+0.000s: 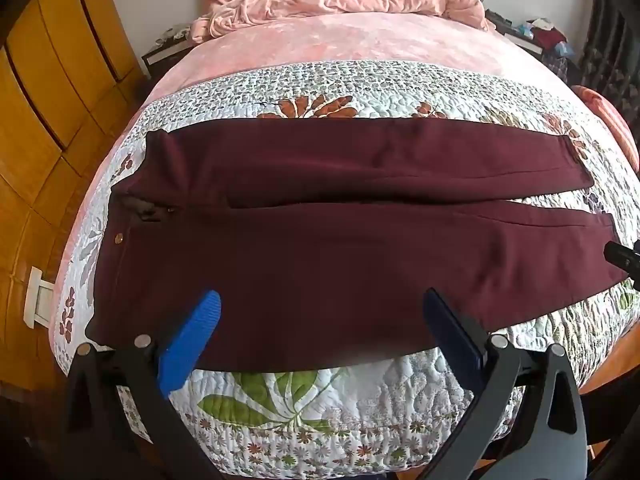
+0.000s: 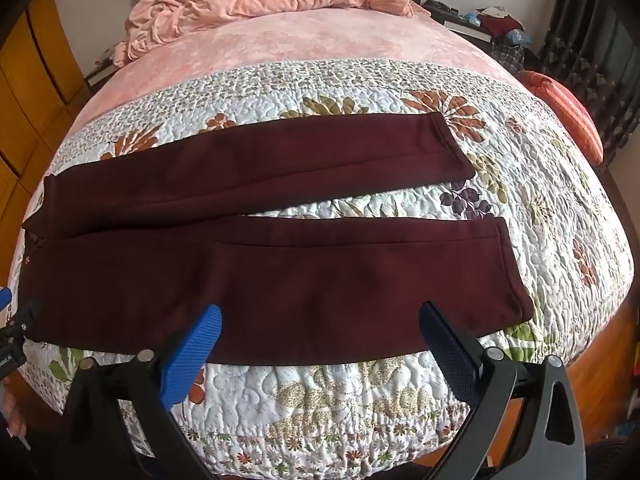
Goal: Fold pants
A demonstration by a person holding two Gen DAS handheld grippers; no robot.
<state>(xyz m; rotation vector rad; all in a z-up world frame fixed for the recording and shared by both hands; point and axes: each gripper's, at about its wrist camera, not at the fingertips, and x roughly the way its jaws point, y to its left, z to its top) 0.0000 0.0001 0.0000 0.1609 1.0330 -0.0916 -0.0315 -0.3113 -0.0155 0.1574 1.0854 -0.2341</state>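
Both claws stand open, holding nothing: left gripper [image 1: 320, 320] above the near leg's waist end, right gripper [image 2: 320, 324] above its cuff half. Maroon pants [image 1: 320, 208] lie flat on the floral quilt [image 1: 320, 412], just ahead of my fingertips. Long axis runs left-right, waistband [image 1: 120, 248] left, cuffs [image 2: 512, 264] right. I judge each claw nearest its own end. Fabric thickness at the near edge is hard to read.

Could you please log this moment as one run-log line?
stage: pre-fold | pants: flat on quilt, legs apart | left gripper: open, empty | right gripper: open, empty
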